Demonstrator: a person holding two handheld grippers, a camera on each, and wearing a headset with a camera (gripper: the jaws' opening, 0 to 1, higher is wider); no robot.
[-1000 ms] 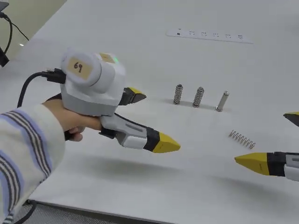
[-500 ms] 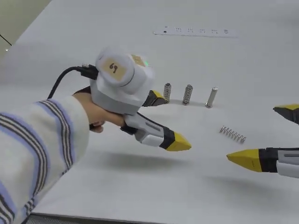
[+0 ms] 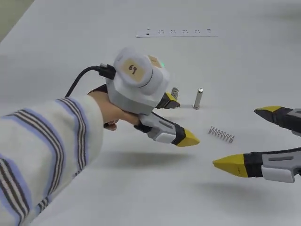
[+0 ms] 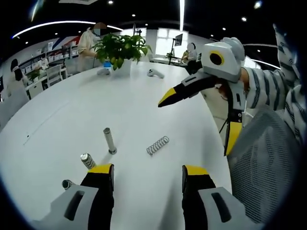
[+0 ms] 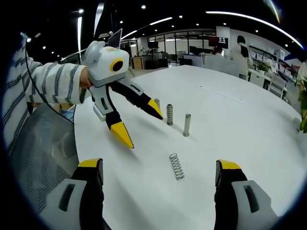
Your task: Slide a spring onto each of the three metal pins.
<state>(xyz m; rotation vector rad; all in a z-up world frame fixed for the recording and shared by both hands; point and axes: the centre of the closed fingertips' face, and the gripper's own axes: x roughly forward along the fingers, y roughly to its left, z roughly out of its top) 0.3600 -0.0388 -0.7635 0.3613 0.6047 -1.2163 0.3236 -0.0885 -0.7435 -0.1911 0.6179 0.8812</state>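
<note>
1. Starting nearest us, the right gripper [image 3: 244, 138] hovers low over the white table [image 3: 141, 197], jaws spread wide with nothing between them. It looks to us like the one for the pickup: its own view has the loose spring lying dead ahead, framed by both jaws.
2. Next out, the left gripper [image 3: 181, 120], jaws also parted and empty, sits just beside the row of pins with its upper tip in front of them. We'd want it eased aside so the right one has a clean lane.
3. Between the two grippers, the loose spring [image 3: 221, 134] lies flat on the table, near the bare pin but not touching it. A spring rolls, so we should come straight down on it and close across the coils near one end. The pinch should be light, so that nothing gets squashed and the other end stays free.
4. Just beyond, the bare pin [image 3: 198, 99] stands upright at the end of the row. We should turn the spring upright, line its open end over the pin's top, and lower it. We'd let go only once a few coils are over the pin.
5. Further along the row, the spring-clad pin [image 3: 175, 92] peeks out past the left gripper's jaw. The third pin [image 4: 67, 183] shows coils too. By our reckoning, two of three are done.
6. Far off, a power strip [image 3: 178, 33] lies well clear of the work.
</note>
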